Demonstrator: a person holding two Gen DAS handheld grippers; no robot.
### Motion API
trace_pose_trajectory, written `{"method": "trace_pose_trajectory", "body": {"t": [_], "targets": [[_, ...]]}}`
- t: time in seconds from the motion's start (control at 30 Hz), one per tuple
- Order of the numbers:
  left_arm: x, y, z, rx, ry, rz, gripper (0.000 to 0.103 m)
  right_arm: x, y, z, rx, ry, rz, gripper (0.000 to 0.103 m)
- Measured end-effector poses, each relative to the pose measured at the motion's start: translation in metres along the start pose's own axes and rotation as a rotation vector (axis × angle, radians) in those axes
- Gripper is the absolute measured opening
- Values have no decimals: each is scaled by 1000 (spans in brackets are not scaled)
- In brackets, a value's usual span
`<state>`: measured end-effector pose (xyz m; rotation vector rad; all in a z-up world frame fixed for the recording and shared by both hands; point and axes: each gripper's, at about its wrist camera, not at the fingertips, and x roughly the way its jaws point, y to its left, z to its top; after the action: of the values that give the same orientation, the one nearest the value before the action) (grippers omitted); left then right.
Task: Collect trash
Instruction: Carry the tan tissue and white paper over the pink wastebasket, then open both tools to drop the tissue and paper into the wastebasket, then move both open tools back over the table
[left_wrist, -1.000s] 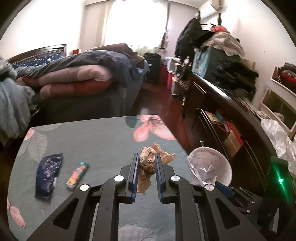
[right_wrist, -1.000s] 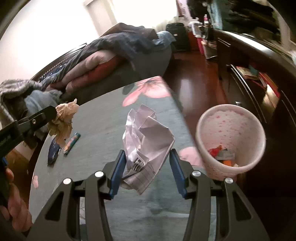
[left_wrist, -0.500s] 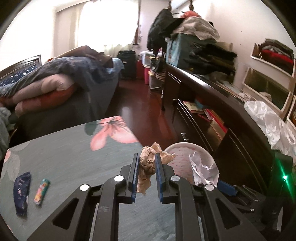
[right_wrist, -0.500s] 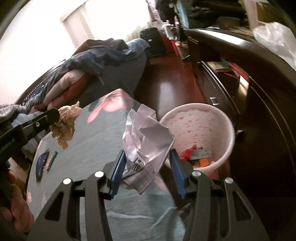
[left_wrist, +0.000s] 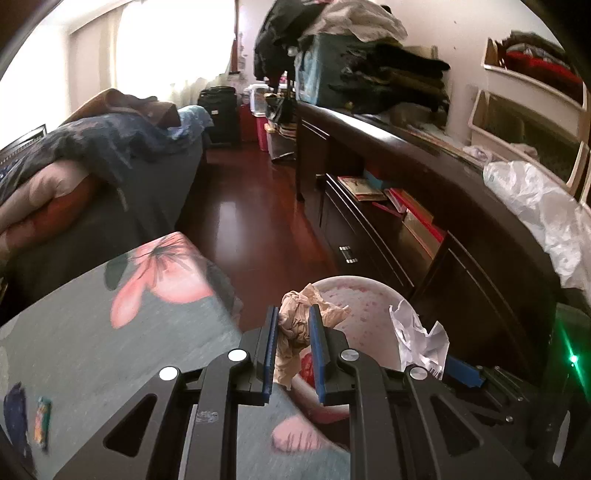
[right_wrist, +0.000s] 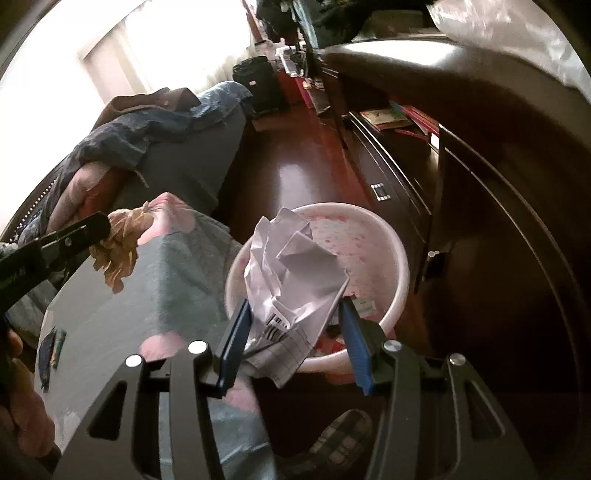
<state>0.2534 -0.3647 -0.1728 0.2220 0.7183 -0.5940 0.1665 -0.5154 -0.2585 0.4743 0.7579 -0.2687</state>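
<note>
In the left wrist view, the left gripper (left_wrist: 292, 341) is seen clamped narrow on a crumpled wad of brown tissue paper (left_wrist: 295, 325), which is held at the edge of the grey floral-printed tablecloth (left_wrist: 110, 343), just at the near rim of the round pink-speckled plastic waste bin (left_wrist: 362, 295) on the floor. The wad is judged not yet fully over the opening — it would best be carried further past the rim before the jaws are parted, so that it is not dropped onto the cloth or the floor.

In the right wrist view, the right gripper (right_wrist: 291, 339) is seen closed on a crumpled sheet of white printed paper (right_wrist: 291, 273), the jaws held fairly wide by its bulk. This paper hangs directly above the bin (right_wrist: 388, 240), where some trash already lies. Release here looks safe, though the springy sheet may catch on a pad — a full opening is advised. A dark wrapper and a small colourful packet (right_wrist: 58, 343) are left on the cloth for later.
</note>
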Motion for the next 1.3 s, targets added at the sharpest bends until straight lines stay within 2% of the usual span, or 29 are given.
{"method": "trace_pose_trajectory", "body": {"t": [0.17, 0.27, 0.33, 0.4, 0.53, 0.57, 0.67, 0.83, 0.87, 0.9, 0.93, 1.1, 1.23, 1.3], "targets": [[39, -16, 11, 21, 54, -41, 17, 22, -13, 8, -4, -2, -37, 50], [61, -27, 13, 48, 80, -39, 18, 36, -22, 12, 3, 6, -48, 51], [73, -32, 14, 54, 94, -41, 25, 46, -28, 14, 4, 6, -55, 54], [83, -33, 15, 50, 105, -40, 40, 56, -33, 16, 6, 17, -61, 54], [91, -28, 18, 27, 108, -36, 51, 71, -40, 16, 7, 32, -70, 62], [89, -26, 19, 16, 106, -39, 54, 71, -40, 15, 6, 31, -70, 64], [80, -21, 20, 3, 97, -39, 54, 68, -39, 16, 0, 11, -68, 73], [52, -14, 15, 1, 73, -37, 58, 53, -29, 18, -11, -1, -65, 74], [45, -12, 14, -2, 67, -39, 64, 48, -25, 18, -15, -5, -66, 74], [38, -9, 12, -6, 58, -37, 75, 44, -22, 18, -19, -8, -65, 76], [28, -7, 9, -12, 38, -29, 78, 38, -17, 18, -24, -13, -62, 76], [-14, 6, -3, -4, -26, 21, 79, 7, 10, 14, -56, -35, -58, 81], [-50, 28, -12, -40, -67, 46, 82, -16, 36, 9, -96, -47, -43, 84], [-63, 38, -18, -61, -85, 68, 87, -25, 51, 4, -123, -48, -31, 85]]}}
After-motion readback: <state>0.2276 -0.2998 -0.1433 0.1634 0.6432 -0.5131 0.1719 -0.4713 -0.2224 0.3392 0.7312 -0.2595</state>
